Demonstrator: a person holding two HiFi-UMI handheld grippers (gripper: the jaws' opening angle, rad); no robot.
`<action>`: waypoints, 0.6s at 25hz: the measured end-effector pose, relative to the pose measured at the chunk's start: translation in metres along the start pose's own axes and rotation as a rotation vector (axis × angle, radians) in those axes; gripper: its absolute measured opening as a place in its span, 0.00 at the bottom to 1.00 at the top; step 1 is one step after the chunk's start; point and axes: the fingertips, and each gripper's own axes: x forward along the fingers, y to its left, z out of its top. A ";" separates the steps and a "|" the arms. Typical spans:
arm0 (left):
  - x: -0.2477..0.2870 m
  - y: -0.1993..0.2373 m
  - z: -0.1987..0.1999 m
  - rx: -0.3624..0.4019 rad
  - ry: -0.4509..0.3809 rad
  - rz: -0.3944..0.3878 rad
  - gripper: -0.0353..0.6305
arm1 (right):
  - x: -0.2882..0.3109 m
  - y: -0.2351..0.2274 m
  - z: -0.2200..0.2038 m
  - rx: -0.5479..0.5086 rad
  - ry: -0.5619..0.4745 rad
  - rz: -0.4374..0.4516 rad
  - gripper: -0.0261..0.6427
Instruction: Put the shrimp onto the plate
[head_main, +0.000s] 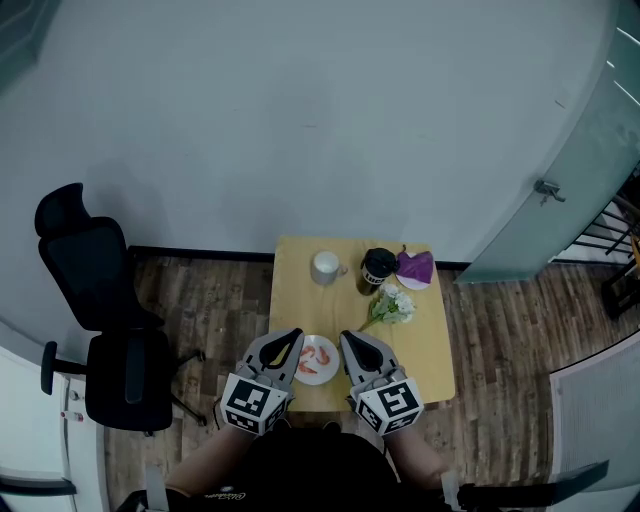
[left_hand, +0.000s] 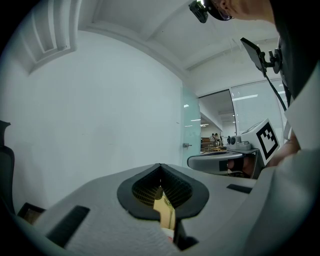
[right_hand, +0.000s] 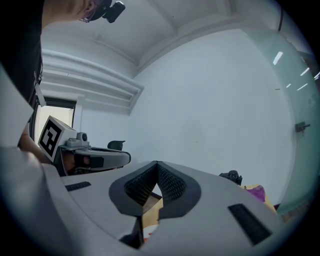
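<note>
Left tool (head_main: 296, 338), right tool (head_main: 345, 338) beside blurry shrimp (head_main: 311, 356)

Head view: looks from high up, almost straight down, far above the table (head_main: 430, 350); the left gripper (head_main: 294, 340) and the right gripper (head_main: 347, 340) show at the bottom.
Left gripper view: rides on the left gripper, very close to its jaws, and faces the white wall (left_hand: 100, 110).
Right gripper view: rides on the right gripper, just as close, and faces the same wall.
Shared: each gripper view sees the other gripper beside it; all three see some table top.
</note>
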 end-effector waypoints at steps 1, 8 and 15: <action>-0.001 0.000 -0.001 -0.002 0.001 0.000 0.06 | -0.001 0.002 -0.001 0.000 0.002 0.000 0.04; -0.003 -0.004 -0.001 0.007 0.004 -0.004 0.06 | -0.002 0.009 -0.001 -0.012 0.010 0.007 0.04; -0.003 -0.004 -0.003 0.009 0.019 0.009 0.06 | -0.002 0.007 -0.001 -0.008 0.017 0.008 0.04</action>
